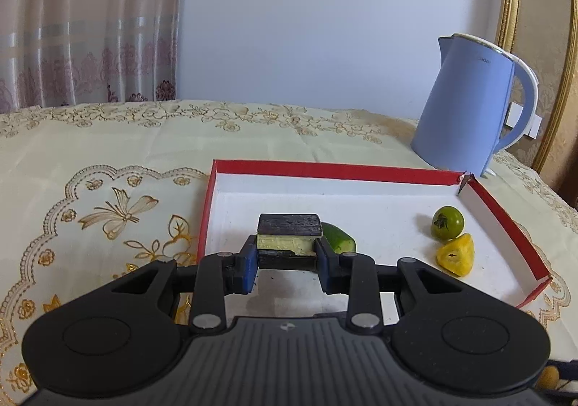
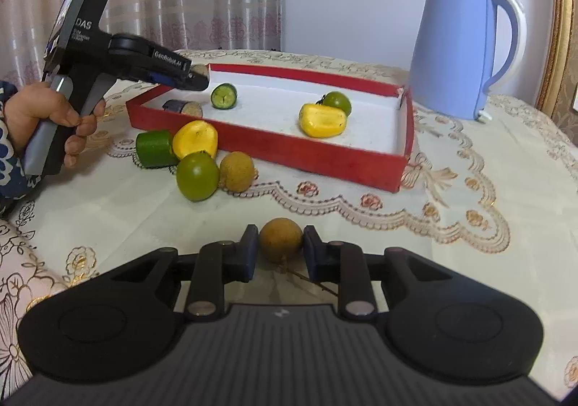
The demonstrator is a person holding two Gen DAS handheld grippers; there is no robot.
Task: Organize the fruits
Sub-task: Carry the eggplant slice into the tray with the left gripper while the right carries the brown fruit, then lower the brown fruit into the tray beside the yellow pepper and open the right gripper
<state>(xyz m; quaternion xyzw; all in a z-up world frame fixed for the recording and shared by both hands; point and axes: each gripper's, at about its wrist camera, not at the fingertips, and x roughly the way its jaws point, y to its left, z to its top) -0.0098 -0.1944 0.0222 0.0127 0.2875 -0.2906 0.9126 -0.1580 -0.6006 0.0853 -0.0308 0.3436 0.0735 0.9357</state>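
My left gripper [image 1: 287, 250] is shut on a dark-skinned chunk with pale yellow flesh [image 1: 289, 230], held over the left part of the red box [image 1: 325, 167]. In the right wrist view that left gripper [image 2: 197, 79] hangs at the box's far left corner, held by a hand [image 2: 43, 113]. Inside the box [image 2: 325, 160] lie another dark chunk [image 2: 182, 107], a green cucumber piece [image 2: 224, 96], a yellow piece [image 2: 322, 120] and a round green fruit [image 2: 337, 100]. My right gripper [image 2: 281, 243] is shut on a round brown fruit [image 2: 281, 238] low over the tablecloth.
In front of the box, on the cloth, sit a green cylinder piece [image 2: 155, 147], a yellow piece [image 2: 195, 138], a round green fruit [image 2: 197, 176] and a brown fruit [image 2: 237, 171]. A blue kettle [image 2: 466, 44] stands behind the box's right corner. Curtain and wall lie behind the table.
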